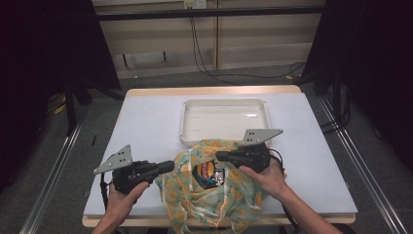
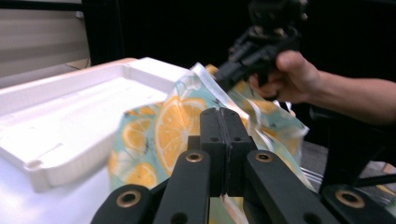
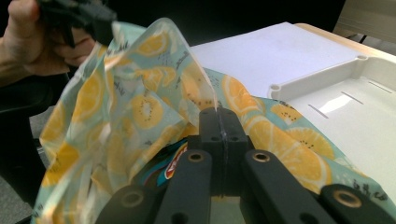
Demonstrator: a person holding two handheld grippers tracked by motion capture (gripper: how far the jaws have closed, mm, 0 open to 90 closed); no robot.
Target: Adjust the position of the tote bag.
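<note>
While pinching the lemon-print bag at its left rim, left gripper fingers pressed together. Beyond, right gripper clamped shut on the opposite rim, snack packet lying between. Farther off, white tray just behind.

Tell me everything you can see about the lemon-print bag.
The bag is thin, glossy, see-through plastic, teal with orange citrus slices. It lies crumpled at the table's near edge, its far side touching the white tray. Its mouth is pulled up and apart: the left gripper and right gripper each pinch the rim. A colourful packet shows inside.
</note>
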